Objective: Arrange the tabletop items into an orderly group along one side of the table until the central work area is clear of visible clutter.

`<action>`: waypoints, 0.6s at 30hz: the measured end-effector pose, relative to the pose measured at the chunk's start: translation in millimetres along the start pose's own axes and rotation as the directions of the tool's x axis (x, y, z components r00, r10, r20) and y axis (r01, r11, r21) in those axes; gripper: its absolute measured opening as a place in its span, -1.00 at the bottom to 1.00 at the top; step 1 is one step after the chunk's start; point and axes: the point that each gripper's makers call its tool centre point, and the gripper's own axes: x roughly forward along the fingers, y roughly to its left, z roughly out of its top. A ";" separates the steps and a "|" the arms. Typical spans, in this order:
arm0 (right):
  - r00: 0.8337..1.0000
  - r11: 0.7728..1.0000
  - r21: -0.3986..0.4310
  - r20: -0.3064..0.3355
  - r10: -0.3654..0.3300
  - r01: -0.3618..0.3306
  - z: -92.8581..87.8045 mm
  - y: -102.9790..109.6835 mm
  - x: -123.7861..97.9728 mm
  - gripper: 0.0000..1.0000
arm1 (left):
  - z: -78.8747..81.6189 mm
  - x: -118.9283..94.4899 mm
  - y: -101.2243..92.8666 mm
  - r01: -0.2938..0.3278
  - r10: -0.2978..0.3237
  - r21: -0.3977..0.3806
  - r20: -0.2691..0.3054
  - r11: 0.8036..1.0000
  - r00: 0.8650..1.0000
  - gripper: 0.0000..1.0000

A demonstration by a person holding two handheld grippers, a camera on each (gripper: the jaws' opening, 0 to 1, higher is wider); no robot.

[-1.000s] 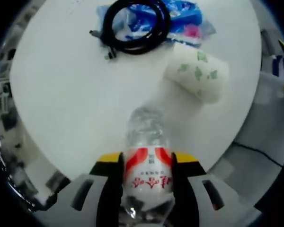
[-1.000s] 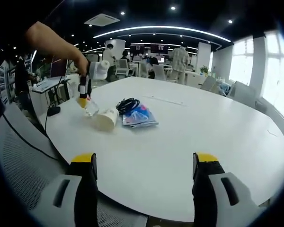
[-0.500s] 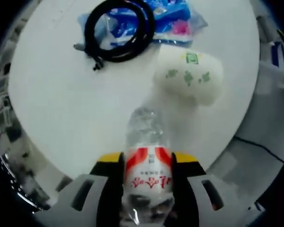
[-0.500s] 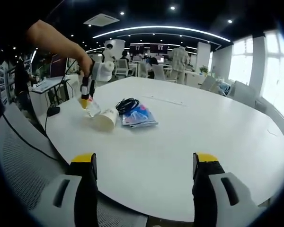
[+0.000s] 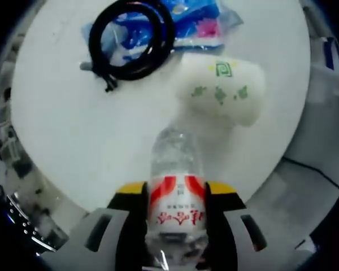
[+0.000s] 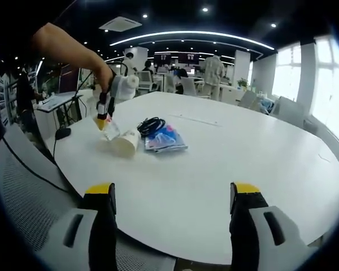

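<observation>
left gripper (image 5: 175, 197) clamped on water bottle (image 5: 175, 186), lower centre | since 1 s ago paper roll (image 5: 223, 90) and cable coil (image 5: 130, 39) slide left in frame: bottle nears group | right gripper (image 6: 172, 217) wide, holding nothing, over table (image 6: 243, 152)

**Clutter bunching at 1 edge, wide room elsewhere**

In the left gripper view, the paper roll (image 5: 221, 90) is lying just beyond the held bottle (image 5: 175, 192), blocking the upper right. The coiled cable (image 5: 130, 39) and blue packet (image 5: 200, 20) are crowding the top. Bare table (image 5: 73, 135) is opening at left. In the right gripper view, the tabletop is lying open across centre and right.
</observation>
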 end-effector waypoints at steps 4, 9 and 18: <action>1.000 1.000 0.000 0.001 0.000 0.000 0.3 0.3 -0.2 0.64 | -11.0 3.7 -4.2 0.021 -0.021 -0.013 -0.027 1.000 0.999 -0.26; 1.000 1.000 -0.001 0.002 0.003 -0.003 0.3 1.2 -0.5 0.64 | -35.9 11.2 -8.9 0.037 -0.040 -0.028 -0.094 0.999 0.995 -0.26; 1.000 1.000 -0.005 -0.001 0.011 -0.011 -0.1 2.7 -0.4 0.64 | -27.7 8.7 -10.0 0.033 -0.034 -0.032 -0.049 0.999 0.998 -0.21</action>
